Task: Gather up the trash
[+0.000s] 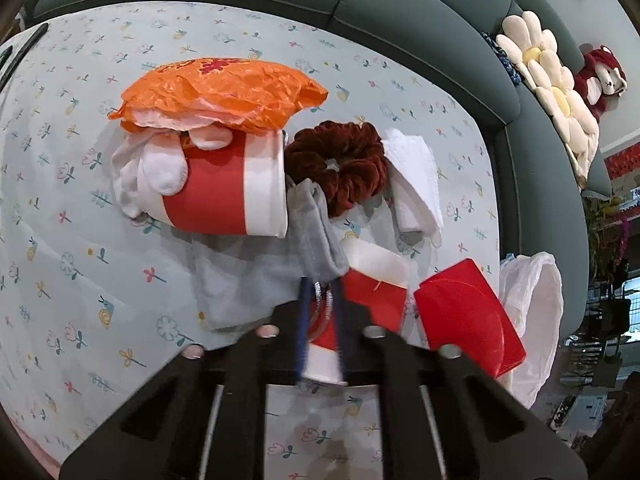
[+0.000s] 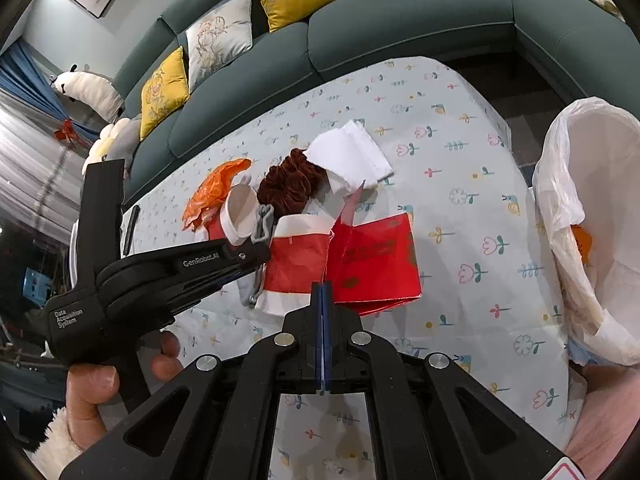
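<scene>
A heap of trash lies on the flowered tablecloth [image 1: 60, 208]: an orange plastic bag [image 1: 224, 94], a red-and-white paper cup on its side [image 1: 224, 188], white tissue [image 1: 416, 184], a flattened red-and-white cup [image 1: 376, 292] and a red packet [image 1: 464, 312]. My left gripper [image 1: 320, 304] is shut on a grey sock [image 1: 316, 224] with a silvery clip. It shows in the right wrist view [image 2: 260, 256] beside the flattened cup [image 2: 298, 268]. My right gripper [image 2: 323, 296] is shut and empty, just short of the red packet [image 2: 376, 264].
A dark red velvet scrunchie [image 1: 340, 164] lies in the heap. A white bag-lined bin [image 2: 592, 220] stands at the table's right edge. A teal sofa [image 2: 400, 24] with cushions and plush toys curves behind the table. A black strip [image 2: 131, 228] lies at the far left.
</scene>
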`<state>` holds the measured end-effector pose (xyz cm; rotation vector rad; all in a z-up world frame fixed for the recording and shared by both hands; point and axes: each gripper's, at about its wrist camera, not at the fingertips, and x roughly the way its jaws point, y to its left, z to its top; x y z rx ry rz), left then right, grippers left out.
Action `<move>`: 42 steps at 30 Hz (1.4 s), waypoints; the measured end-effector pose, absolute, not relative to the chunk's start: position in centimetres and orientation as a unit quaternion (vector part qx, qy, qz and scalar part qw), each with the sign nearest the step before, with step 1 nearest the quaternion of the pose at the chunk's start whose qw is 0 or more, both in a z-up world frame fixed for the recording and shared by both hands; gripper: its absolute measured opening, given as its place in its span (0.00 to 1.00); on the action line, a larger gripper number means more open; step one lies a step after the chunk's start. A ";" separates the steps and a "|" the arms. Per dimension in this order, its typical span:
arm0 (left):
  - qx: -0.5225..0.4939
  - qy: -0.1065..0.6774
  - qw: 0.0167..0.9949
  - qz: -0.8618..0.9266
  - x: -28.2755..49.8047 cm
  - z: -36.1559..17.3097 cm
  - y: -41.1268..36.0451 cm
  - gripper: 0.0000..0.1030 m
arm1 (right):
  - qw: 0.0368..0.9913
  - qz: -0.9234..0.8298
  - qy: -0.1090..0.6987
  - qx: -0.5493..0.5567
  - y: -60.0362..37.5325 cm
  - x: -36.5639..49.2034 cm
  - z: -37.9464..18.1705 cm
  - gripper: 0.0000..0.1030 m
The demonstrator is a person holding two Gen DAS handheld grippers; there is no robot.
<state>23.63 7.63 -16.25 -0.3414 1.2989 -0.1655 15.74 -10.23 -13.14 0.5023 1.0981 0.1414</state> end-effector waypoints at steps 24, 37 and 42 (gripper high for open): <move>-0.128 0.531 0.824 -0.148 17.6 -6.7 2.5 0.04 | 0.857 0.073 0.444 0.250 -13.0 12.5 -7.0 0.01; -0.066 0.500 0.833 -0.230 15.8 -2.3 -8.2 0.04 | 0.872 0.017 0.398 0.284 -21.2 8.8 -5.1 0.01; -0.039 0.495 0.826 -0.266 15.0 -1.8 -12.7 0.04 | 0.873 -0.015 0.384 0.300 -25.3 7.1 -5.2 0.01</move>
